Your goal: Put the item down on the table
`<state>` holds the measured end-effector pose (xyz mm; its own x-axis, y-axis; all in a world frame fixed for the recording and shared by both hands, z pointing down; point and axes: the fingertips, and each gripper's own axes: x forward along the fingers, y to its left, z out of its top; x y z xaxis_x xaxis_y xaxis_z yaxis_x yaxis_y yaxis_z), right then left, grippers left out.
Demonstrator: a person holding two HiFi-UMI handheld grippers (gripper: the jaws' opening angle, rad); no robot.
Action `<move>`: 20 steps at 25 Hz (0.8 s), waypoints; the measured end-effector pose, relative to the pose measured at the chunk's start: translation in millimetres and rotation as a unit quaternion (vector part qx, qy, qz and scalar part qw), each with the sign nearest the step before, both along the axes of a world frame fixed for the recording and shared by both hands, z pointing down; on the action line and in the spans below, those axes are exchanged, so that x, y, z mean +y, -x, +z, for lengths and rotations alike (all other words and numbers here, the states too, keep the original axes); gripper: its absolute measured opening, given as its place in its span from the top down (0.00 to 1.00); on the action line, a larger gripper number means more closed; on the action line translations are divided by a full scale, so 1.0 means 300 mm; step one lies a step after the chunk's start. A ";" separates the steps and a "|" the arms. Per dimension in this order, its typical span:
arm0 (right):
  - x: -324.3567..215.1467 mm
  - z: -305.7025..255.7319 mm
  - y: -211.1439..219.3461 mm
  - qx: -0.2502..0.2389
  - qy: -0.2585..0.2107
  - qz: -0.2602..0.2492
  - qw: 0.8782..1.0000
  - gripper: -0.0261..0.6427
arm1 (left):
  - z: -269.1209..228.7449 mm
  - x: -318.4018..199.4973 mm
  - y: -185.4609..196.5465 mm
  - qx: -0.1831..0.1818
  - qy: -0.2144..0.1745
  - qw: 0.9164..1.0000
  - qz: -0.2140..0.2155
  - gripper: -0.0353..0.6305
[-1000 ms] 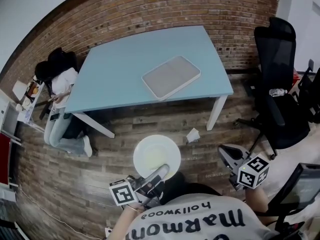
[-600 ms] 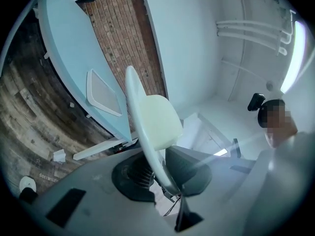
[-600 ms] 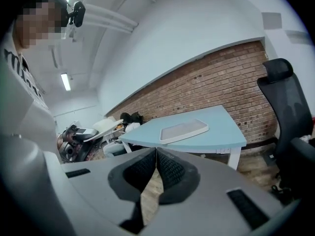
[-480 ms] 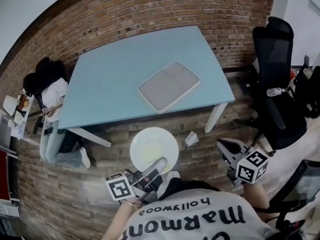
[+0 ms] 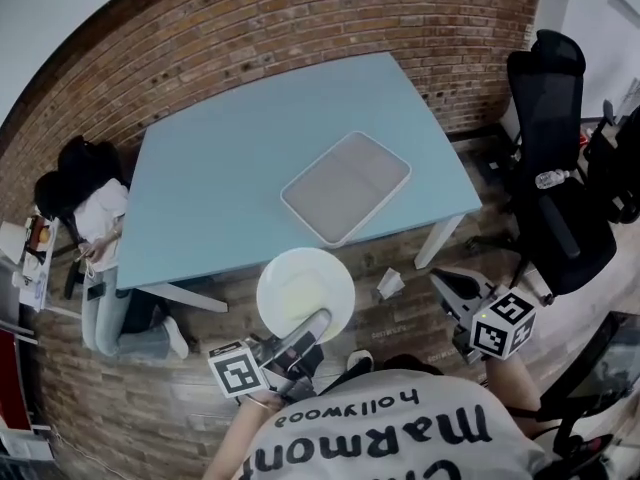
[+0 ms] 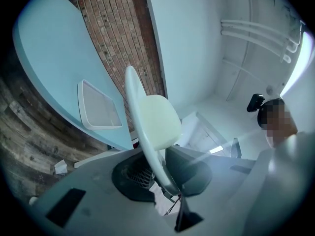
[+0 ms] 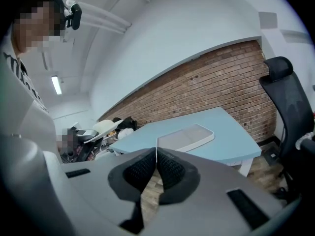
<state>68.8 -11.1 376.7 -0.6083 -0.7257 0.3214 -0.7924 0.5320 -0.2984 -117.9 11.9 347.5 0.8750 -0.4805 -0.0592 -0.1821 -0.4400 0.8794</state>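
Left tongs point(image 5: 310, 324) pinch the near rim of a round white plate point(image 5: 303, 290), holding it flat, ready to set down, over the wood-plank floor point(image 5: 130, 398) just short of the pale blue counter point(image 5: 230, 183); right tongs point(image 5: 447, 288) are closed, empty.

A tray point(image 5: 346, 188) takes the near right part of the table point(image 5: 210, 198), whose left half lies open.

Left gripper point(image 5: 312, 326): 7 o'clock in head view, jaws clamped on plate point(image 5: 305, 290) rim.
Right gripper point(image 5: 447, 286): 4 o'clock, jaws together, empty.
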 end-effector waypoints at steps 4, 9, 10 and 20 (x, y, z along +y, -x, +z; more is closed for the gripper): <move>-0.057 0.005 0.050 0.000 -0.003 0.009 1.000 0.94 | 0.009 -0.067 0.048 0.001 -0.002 1.000 0.008 0.85; -0.117 0.000 0.104 0.006 -0.005 0.018 1.000 0.94 | 0.022 -0.136 0.084 0.014 0.000 1.000 0.022 0.85; -0.124 0.000 0.108 0.008 -0.004 0.019 1.000 0.94 | 0.030 -0.149 0.084 0.014 0.000 1.000 0.024 0.85; -0.194 0.056 0.087 0.018 0.021 0.027 0.999 0.94 | 0.099 -0.223 0.032 0.020 0.026 0.998 0.052 0.85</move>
